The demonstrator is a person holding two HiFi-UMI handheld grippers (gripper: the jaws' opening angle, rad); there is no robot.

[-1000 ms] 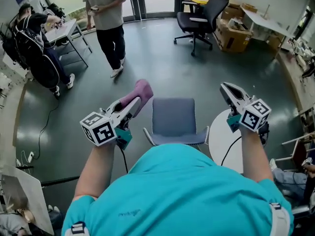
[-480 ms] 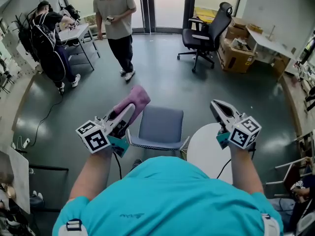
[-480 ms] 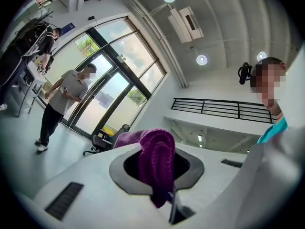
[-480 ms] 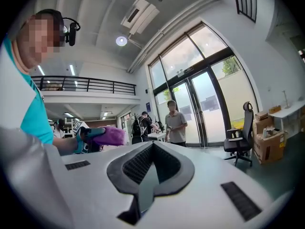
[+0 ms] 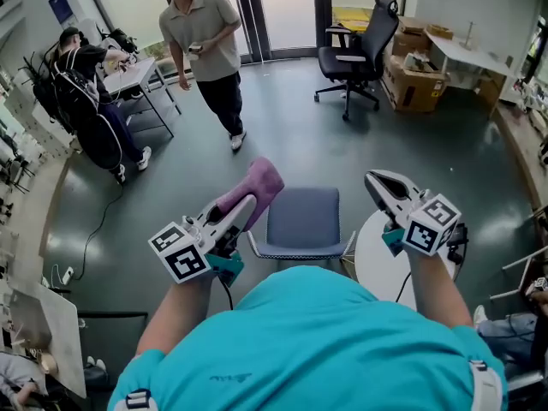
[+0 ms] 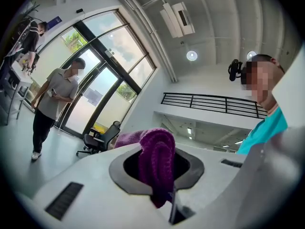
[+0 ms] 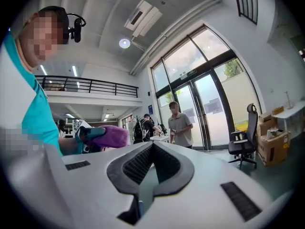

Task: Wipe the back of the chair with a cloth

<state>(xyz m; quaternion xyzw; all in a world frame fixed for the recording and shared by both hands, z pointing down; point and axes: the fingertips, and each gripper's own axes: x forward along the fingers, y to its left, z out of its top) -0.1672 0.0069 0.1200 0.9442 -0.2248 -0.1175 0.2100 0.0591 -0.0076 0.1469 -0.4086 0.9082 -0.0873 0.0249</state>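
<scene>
Step in hand: carrying the cloth to the chair's back, as judged.
Handling advice: lower so the loose fold lies flat on the back; hold the clamp firm; sweep from edge to edge.
Left gripper (image 5: 247, 200): jaws clamped on the purple cloth (image 5: 257, 181).
Chair (image 5: 301, 219): on the floor between both grippers; the cloth hangs above its left edge, apparently not touching.
Right gripper (image 5: 379, 183): jaws together, nothing held; above the chair's right edge.

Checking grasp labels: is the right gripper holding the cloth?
No, the right gripper has its jaws together on nothing; the purple cloth is clamped in the left gripper.
</scene>
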